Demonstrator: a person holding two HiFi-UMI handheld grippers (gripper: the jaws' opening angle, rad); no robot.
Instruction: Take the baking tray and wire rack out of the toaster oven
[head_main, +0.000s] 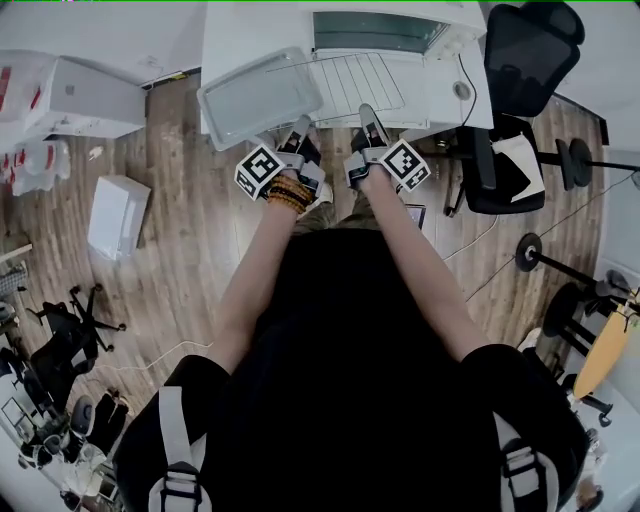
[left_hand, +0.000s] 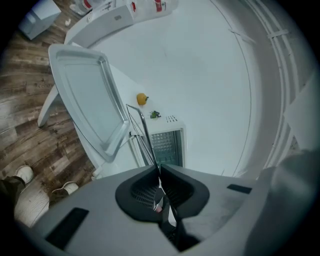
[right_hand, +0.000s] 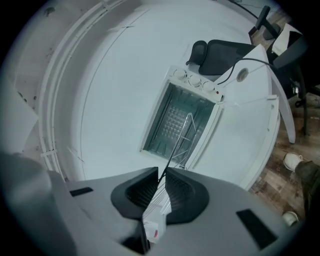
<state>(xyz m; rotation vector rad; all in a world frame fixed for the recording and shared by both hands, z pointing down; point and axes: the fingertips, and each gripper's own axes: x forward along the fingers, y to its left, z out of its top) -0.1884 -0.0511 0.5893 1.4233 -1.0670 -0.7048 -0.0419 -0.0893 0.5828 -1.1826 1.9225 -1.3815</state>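
Observation:
The wire rack (head_main: 355, 85) hangs level over the white table (head_main: 440, 100), just in front of the toaster oven (head_main: 385, 30). My left gripper (head_main: 297, 135) is shut on the rack's near edge at its left end, and my right gripper (head_main: 368, 118) is shut on the same edge further right. In the left gripper view the rack (left_hand: 143, 131) shows edge-on as thin wires running out from the closed jaws (left_hand: 159, 171). The right gripper view shows the rack (right_hand: 181, 134) before the oven's open mouth (right_hand: 172, 117). The baking tray (head_main: 260, 97) lies on the table's left part, also seen in the left gripper view (left_hand: 87, 95).
A black office chair (head_main: 515, 120) stands right of the table. A white box (head_main: 117, 215) and white cabinets (head_main: 75, 95) are on the wood floor to the left. A small orange thing (left_hand: 142, 99) and a green one (left_hand: 155, 114) lie beside the oven. Dumbbells (head_main: 560, 160) lie at the right.

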